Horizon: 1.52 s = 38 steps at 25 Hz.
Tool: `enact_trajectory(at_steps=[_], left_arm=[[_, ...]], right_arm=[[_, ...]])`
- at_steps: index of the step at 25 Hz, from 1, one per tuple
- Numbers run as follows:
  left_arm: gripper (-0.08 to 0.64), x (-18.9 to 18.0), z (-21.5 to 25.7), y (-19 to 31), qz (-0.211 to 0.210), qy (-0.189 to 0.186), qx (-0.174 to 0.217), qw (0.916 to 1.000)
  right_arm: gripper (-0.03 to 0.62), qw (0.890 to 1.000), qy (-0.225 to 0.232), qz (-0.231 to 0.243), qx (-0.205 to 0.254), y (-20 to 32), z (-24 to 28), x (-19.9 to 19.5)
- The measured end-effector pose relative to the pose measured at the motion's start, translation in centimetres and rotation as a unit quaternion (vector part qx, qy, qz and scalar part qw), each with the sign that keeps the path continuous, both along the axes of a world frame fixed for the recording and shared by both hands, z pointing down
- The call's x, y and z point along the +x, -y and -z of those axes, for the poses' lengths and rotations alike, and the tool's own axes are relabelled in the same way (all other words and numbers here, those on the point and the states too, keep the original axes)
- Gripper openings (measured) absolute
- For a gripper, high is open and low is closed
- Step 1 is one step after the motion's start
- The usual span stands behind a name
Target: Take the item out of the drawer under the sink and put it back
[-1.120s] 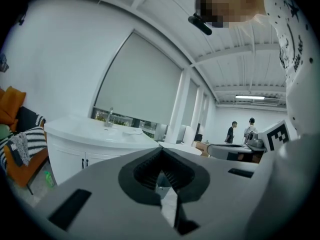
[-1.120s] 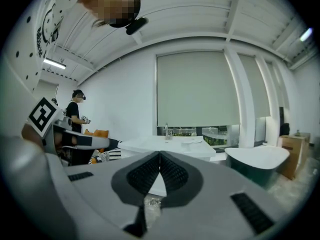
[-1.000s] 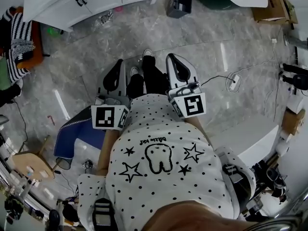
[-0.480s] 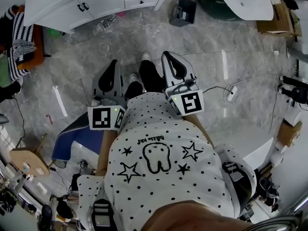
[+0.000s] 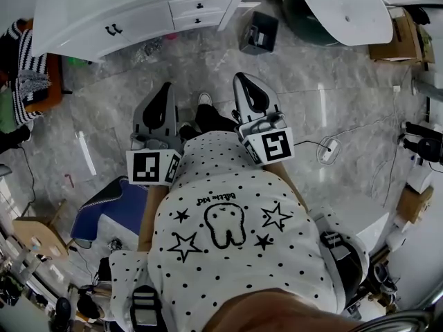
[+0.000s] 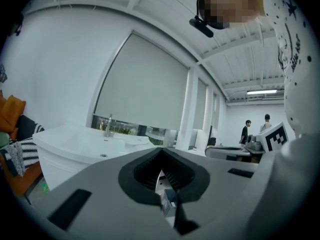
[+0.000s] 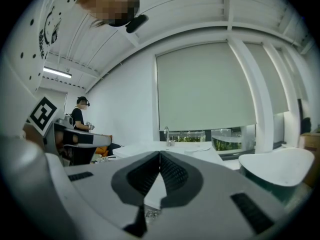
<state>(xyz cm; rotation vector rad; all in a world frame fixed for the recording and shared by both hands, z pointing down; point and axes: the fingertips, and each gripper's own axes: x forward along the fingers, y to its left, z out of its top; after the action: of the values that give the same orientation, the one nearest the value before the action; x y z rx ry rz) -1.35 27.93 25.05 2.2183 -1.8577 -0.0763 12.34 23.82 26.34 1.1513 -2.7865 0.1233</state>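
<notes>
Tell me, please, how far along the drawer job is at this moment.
Done: nothing yet. The drawers of the sink cabinet appear shut.
In hand: nothing. The left gripper and the right gripper are both shut and empty, with a stretch of floor between them and the cabinet.
Left: reach the cabinet, open the drawer, take the item out and put it back.

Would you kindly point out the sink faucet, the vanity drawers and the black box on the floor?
sink faucet [image 6: 108, 126]: left gripper view, its upright stem.
vanity drawers [image 5: 187, 9]: head view, upper drawer's front.
black box [image 5: 259, 32]: head view, its top face.
</notes>
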Motion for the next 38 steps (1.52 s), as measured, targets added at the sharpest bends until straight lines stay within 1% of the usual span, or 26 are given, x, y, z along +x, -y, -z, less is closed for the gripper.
enact_trajectory(at_steps=[6, 12, 15, 22, 25, 30, 34, 38], left_arm=[[-0.005, 0.3, -0.6, 1.6, 0.025, -0.003, -0.008, 0.9997], [-0.005, 1.3, -0.7, 3.2, 0.015, -0.004, -0.006, 0.9999], [-0.005, 1.0, -1.2, 4.6, 0.011, -0.006, -0.012, 0.9999], [-0.005, 0.0, -1.2, 8.1, -0.01, -0.009, -0.014, 0.9998], [-0.005, -1.1, -1.2, 10.5, -0.025, -0.012, -0.013, 0.9995], [-0.005, -3.3, 0.5, 15.1, -0.052, -0.009, -0.008, 0.9986], [-0.005, -5.2, 0.0, 19.1, -0.077, -0.008, -0.008, 0.9969], [-0.005, -6.1, -0.3, 20.7, -0.089, -0.009, -0.008, 0.9959]], right_arm=[[0.012, 1.0, 0.001, 0.009, -0.001, 2.3, -0.4, 1.0], [0.012, 1.0, 0.002, 0.012, -0.007, 3.6, -0.8, 1.3], [0.012, 1.0, -0.002, 0.009, -0.011, 4.8, -1.1, 0.9], [0.012, 1.0, -0.011, -0.013, -0.014, 7.9, -1.1, 0.5], [0.012, 1.0, -0.015, -0.025, -0.011, 9.9, -0.7, -0.7], [0.012, 0.998, -0.015, -0.055, -0.002, 13.8, 1.2, -2.4], [0.012, 0.997, -0.017, -0.082, -0.003, 17.1, 0.7, -4.1], [0.012, 0.995, -0.018, -0.098, -0.003, 18.4, 0.3, -4.9]])
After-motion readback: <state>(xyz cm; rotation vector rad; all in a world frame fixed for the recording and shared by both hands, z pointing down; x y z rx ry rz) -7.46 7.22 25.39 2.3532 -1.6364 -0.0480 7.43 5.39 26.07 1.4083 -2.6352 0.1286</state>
